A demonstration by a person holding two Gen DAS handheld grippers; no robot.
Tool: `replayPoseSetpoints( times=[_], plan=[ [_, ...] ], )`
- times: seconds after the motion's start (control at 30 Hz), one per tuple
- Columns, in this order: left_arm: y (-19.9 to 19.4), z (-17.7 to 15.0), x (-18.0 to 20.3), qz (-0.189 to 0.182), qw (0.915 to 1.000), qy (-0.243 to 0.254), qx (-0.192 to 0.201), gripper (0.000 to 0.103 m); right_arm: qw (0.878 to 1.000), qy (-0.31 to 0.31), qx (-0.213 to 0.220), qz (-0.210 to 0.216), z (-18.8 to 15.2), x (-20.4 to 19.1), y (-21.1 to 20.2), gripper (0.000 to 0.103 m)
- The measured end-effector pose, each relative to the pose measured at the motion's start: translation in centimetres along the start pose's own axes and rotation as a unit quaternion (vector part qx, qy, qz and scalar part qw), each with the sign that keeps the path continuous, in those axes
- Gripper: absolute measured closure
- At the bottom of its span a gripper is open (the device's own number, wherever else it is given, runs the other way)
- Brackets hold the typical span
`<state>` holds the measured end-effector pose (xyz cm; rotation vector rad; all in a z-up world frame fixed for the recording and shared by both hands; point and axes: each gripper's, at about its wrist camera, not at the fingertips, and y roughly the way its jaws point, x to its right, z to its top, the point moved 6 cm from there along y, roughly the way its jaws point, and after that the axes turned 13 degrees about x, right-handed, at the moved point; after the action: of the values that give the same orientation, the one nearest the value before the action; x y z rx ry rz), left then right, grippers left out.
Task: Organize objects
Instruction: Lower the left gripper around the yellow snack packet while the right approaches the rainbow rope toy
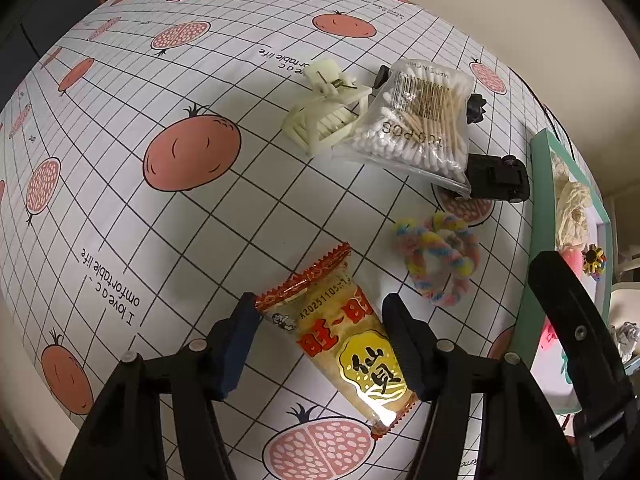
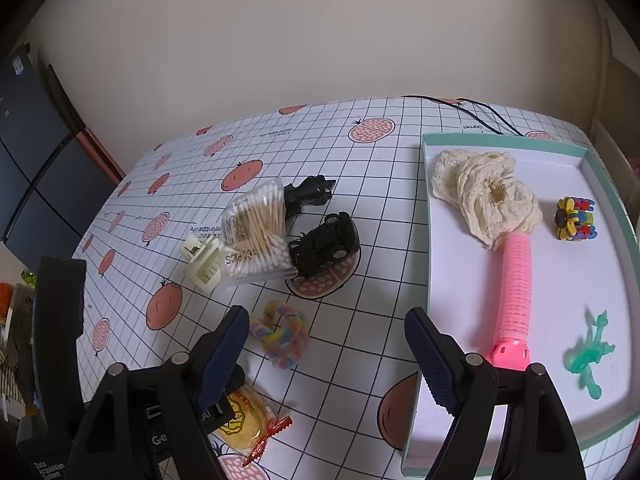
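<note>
Tabletop under a white grid-lined cloth (image 2: 360, 184) printed with pomegranates, against a plain cream wall. Far left, left wrist view: left gripper (image 1: 320, 344) spread wide, its dark blue pads (image 1: 236, 348) flanking a yellow and red snack packet (image 1: 344, 344) lying flat on the cloth; left pad at the packet's crimped corner, right pad at its edge, jaws not clamped. Beyond, from left to right: cream claw hair clip (image 1: 326, 110), touching a clear bag of cotton swabs (image 1: 416, 120), which lies over two black toy cars (image 1: 498, 178); nearer, a pastel rainbow twisted hair tie (image 1: 438, 258). Right wrist view: right gripper (image 2: 324, 360) likewise released, holding nothing, poised above bare cloth between the hair tie (image 2: 282, 334) and the tray wall. Same packet (image 2: 244, 420) partly hidden beneath its left finger. At right: shallow white tray with green rim (image 2: 426, 216), containing a cream lace scrunchie (image 2: 492, 196), a pink ribbed tube (image 2: 514, 284) touching the scrunchie, a multicoloured block toy (image 2: 574, 218), and a green figure (image 2: 590, 354), blurred. Black cable (image 2: 468, 110) behind the tray.
</note>
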<state>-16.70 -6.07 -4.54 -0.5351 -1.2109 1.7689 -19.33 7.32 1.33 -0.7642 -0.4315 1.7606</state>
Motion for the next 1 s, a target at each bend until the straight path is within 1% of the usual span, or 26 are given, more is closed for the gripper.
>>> replayPoseSetpoints(
  times=[0.5, 0.73, 0.93, 1.0],
  plan=[
    [0.3, 1.7, -1.5, 0.008, 0.9997, -0.012, 0.017, 0.048, 1.0, 0.007, -0.007, 0.001, -0.4, -0.2, 0.6, 0.021],
    [0.3, 2.3, -2.2, 0.007, 0.9996, -0.016, 0.023, 0.049, 1.0, 0.007, -0.013, 0.004, -0.8, -0.4, 1.1, 0.021],
    [0.4, 3.0, -2.8, 0.009, 0.9992, -0.02, 0.033, 0.05, 1.0, 0.007, -0.022, 0.004, -1.3, -0.4, 1.7, 0.024],
    [0.4, 3.2, -3.1, 0.01, 0.9991, -0.019, 0.037, 0.05, 1.0, 0.008, -0.026, 0.004, -1.5, -0.5, 2.0, 0.028]
  ],
)
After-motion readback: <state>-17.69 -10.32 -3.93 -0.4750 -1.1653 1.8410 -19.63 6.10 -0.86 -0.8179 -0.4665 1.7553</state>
